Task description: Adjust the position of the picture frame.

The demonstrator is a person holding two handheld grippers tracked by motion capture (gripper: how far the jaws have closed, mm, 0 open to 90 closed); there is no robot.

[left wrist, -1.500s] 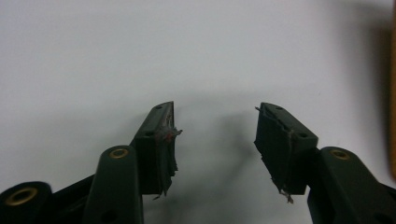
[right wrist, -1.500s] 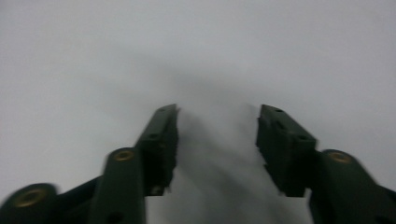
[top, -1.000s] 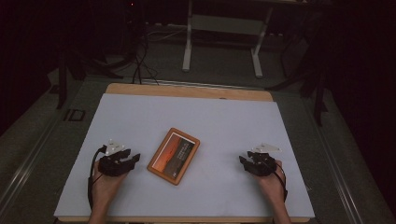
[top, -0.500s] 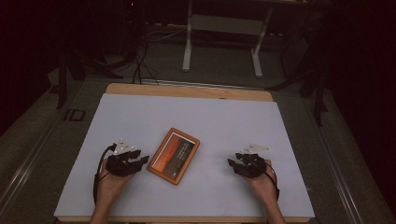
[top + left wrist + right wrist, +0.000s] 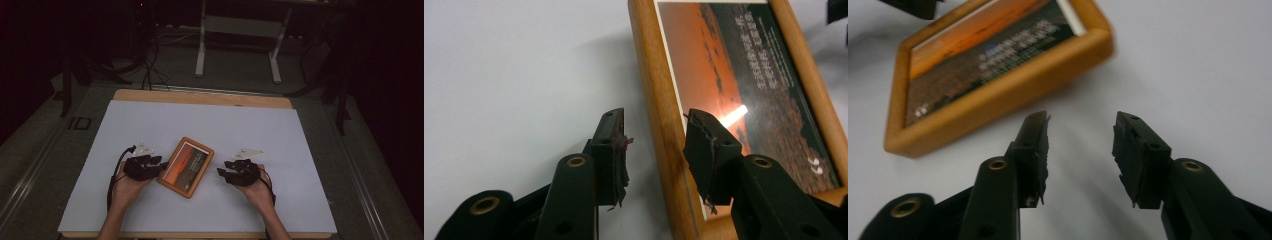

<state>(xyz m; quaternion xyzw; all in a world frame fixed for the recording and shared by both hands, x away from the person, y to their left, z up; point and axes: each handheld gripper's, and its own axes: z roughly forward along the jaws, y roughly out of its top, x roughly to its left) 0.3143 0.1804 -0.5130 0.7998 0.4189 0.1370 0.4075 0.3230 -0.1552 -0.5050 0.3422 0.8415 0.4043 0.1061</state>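
A wooden picture frame with an orange sunset photo lies flat on the white table, turned at an angle. My left gripper is at the frame's left edge, open. In the left gripper view the left gripper straddles the picture frame's wooden side rail, one jaw on the table side, one over the glass. My right gripper is open just right of the frame. In the right gripper view the right gripper stands short of the picture frame's near rail, with bare table between its jaws.
The white table cover spreads around the frame, with a wooden table edge at the back. Beyond it are a dark floor, cables and the legs of a white stand.
Both grippers have moved inward toward the frame. The left one has reached the frame's left rail and the right one has closed most of the gap on the other side.
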